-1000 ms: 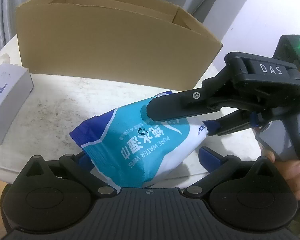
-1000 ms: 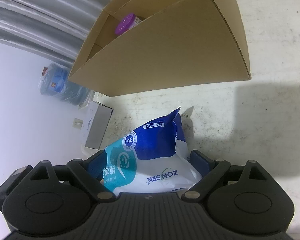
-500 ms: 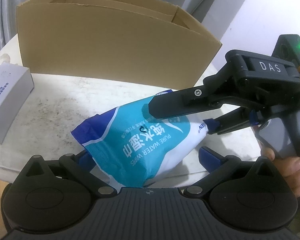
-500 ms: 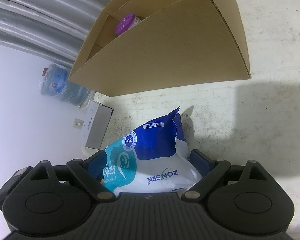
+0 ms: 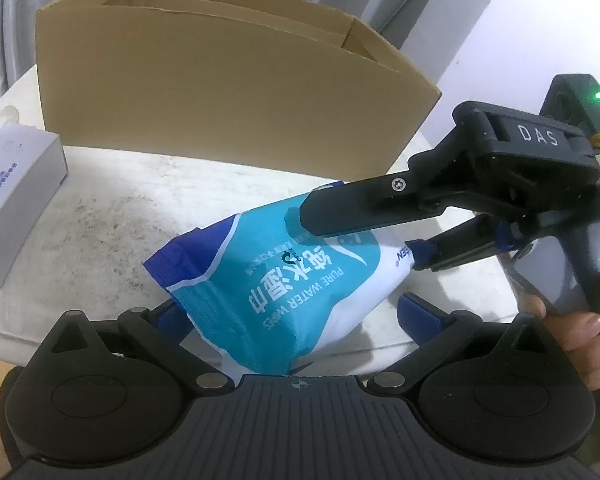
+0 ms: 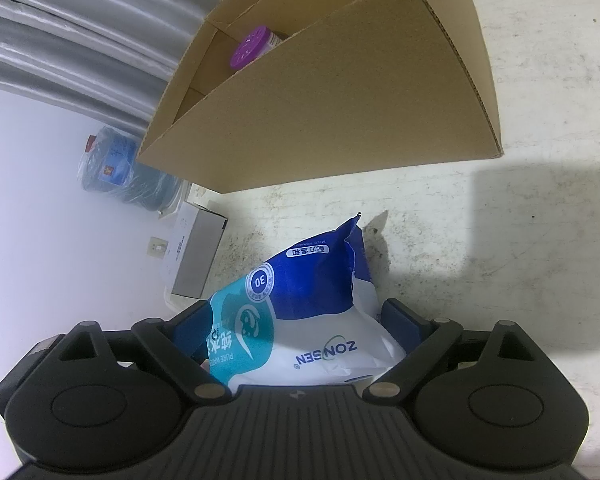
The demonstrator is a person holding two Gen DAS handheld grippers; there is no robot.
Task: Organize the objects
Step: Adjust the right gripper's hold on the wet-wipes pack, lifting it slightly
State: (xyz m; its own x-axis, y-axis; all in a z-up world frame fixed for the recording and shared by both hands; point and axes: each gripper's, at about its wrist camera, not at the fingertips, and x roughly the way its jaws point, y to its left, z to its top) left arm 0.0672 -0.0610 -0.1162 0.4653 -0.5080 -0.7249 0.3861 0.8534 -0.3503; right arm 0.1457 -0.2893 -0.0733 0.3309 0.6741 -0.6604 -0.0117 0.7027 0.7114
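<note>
Jar with purple lid (image 6: 252, 47) already sat in the cardboard box (image 5: 220, 92); wipes pack (image 5: 284, 280), gripped by the right tool (image 5: 364, 236) and lying between the left tool's (image 5: 292, 312) spread jaws, and small white box (image 5: 16, 200) remained on the desk (image 5: 112, 216)

The left gripper (image 5: 292, 312), a black two-finger tool with blue pads, pointed downward with its fingers spread wide, the right pad standing clear of what lay between them. The right gripper (image 5: 364, 236), a black tool of the same build marked DAS, reached in from the right and angled downward, its fingers equally wide. A person's hand (image 5: 580, 320) wrapped around its grey handle at the near right.
</note>
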